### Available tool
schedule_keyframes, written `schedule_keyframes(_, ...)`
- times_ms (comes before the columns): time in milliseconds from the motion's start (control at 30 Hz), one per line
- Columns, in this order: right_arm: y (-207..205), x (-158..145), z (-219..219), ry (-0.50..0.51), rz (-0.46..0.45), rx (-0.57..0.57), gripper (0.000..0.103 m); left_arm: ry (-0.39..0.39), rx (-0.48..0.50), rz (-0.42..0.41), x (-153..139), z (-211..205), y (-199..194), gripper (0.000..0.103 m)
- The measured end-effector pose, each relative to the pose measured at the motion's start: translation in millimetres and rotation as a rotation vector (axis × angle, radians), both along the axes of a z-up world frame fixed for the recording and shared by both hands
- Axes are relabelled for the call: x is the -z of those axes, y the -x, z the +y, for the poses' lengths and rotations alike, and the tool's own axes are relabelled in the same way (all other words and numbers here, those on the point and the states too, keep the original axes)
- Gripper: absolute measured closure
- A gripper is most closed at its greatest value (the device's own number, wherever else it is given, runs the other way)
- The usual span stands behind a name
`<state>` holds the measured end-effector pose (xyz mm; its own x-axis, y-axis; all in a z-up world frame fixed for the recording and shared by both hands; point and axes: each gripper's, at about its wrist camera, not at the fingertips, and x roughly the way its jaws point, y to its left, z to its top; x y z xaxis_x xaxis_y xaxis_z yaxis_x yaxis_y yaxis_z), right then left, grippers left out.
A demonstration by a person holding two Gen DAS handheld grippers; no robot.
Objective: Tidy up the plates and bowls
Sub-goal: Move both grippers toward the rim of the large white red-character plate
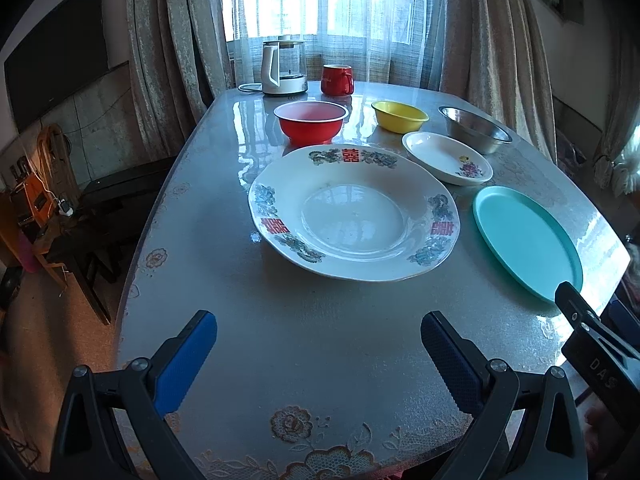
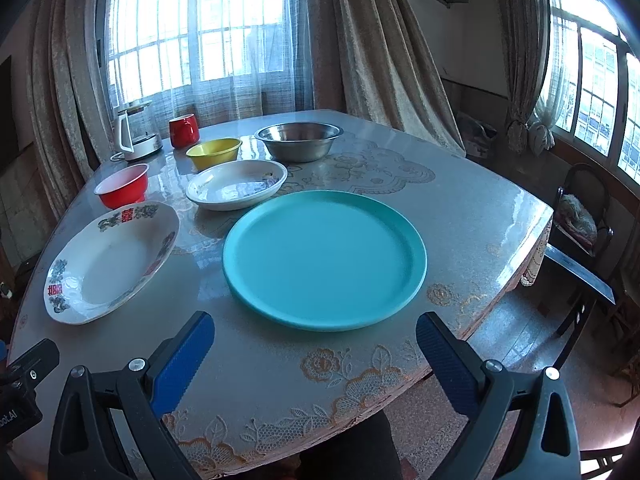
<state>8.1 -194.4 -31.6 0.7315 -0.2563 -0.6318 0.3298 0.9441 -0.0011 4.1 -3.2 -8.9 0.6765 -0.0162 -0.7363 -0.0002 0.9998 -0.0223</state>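
Both sets of jaws stand wide apart and grip nothing: the left gripper [image 1: 319,354] hangs over the near edge of the worktop [image 1: 320,320], lined up on the large patterned plate [image 1: 354,212], and the right gripper [image 2: 315,354] hangs over the same edge facing the teal plate [image 2: 325,260]. That spread suits a rim grasp, so I judge no piece has been taken up yet. Bare worktop lies between each gripper and its plate, giving room to slide a jaw under a rim. The teal plate sits near the right edge, so a push that way risks a fall. Behind the two plates lies the small floral dish [image 1: 447,158]; further back, a row of the red bowl [image 1: 311,122], yellow bowl [image 1: 400,116] and steel bowl [image 1: 475,129], all apart from one another, likely set out singly for stacking. At the far edge stand a kettle [image 1: 283,66] and red mug [image 1: 337,79].
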Motion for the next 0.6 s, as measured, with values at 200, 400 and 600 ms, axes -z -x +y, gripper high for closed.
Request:
schedule_keyframes(200, -1, 0, 4, 0.020, -0.016, -0.035, 0.000, 0.016, 0.000, 0.015, 4, 1, -2, 0.000)
schedule_keyframes(400, -10, 7, 13, 0.022, -0.014, -0.141, 0.000, 0.041, -0.017, 0.044, 10, 9, -7, 0.000)
schedule_keyframes(600, -16, 11, 15, -0.055, -0.039, -0.277, 0.000, 0.166, 0.009, 0.102, 20, 17, -11, 0.000)
